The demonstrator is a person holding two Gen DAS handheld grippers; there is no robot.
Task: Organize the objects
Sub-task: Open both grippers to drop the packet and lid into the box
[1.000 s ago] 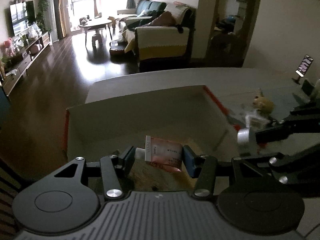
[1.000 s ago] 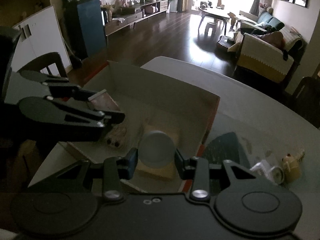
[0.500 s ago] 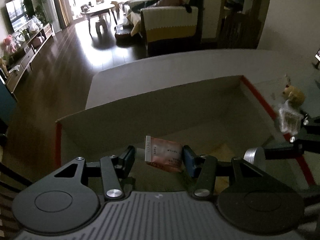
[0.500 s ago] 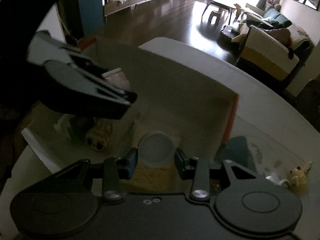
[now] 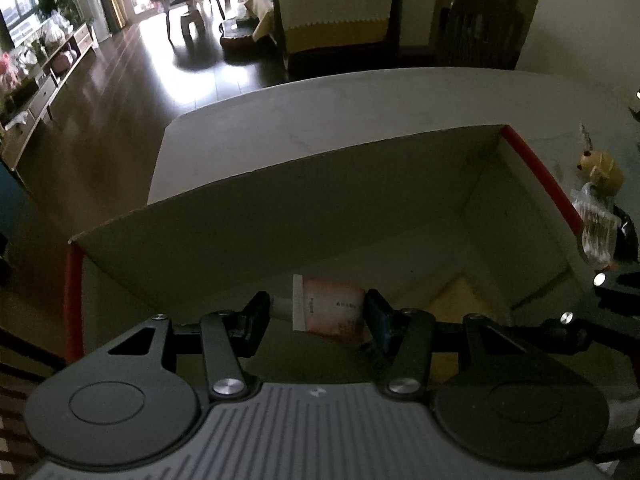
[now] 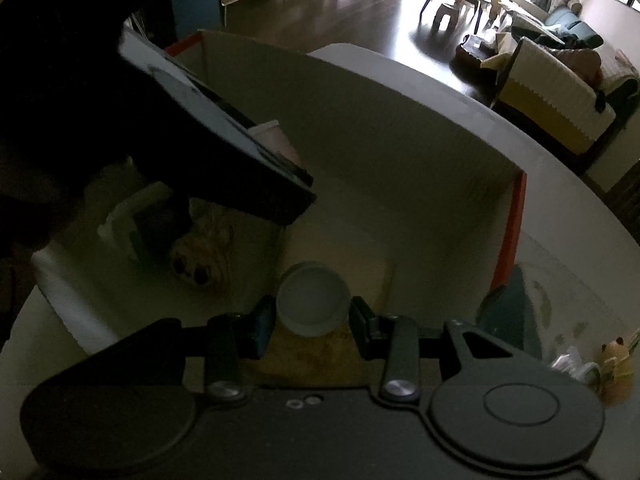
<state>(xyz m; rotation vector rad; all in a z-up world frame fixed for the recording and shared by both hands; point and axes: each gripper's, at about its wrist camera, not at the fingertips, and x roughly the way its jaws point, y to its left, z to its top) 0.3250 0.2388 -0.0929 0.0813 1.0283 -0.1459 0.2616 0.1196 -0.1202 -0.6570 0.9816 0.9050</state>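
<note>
The left gripper [image 5: 316, 312] is clamped on a pink tube [image 5: 334, 312], which lies crosswise between the two fingers with its white cap end against the left finger; gripper and tube hang over the inside of an open cardboard box [image 5: 280, 208] with red tape along its corner edges. The box stands on a pale desk [image 5: 320, 108]. The right gripper [image 6: 312, 316] is closed on a grey round lid [image 6: 314, 304], held face-on between its fingers, also above the box interior. In the right wrist view the left gripper reaches in from the upper left as a dark shape, the tube's pale end [image 6: 268, 136] showing at its tip. On the box floor beneath it lie a brown plush toy [image 6: 204, 252] and, just beside it to the left, a white object [image 6: 128, 216] too dim to identify; a yellowish flat piece [image 6: 320, 352] lies on the floor under the lid. Outside the box, on the desk to the right, stand a small yellow figure [image 5: 602, 168] and a crumpled clear wrapper [image 5: 596, 228] near each other, with a dark green patch [image 6: 508, 312] just beside the box's red corner
</note>
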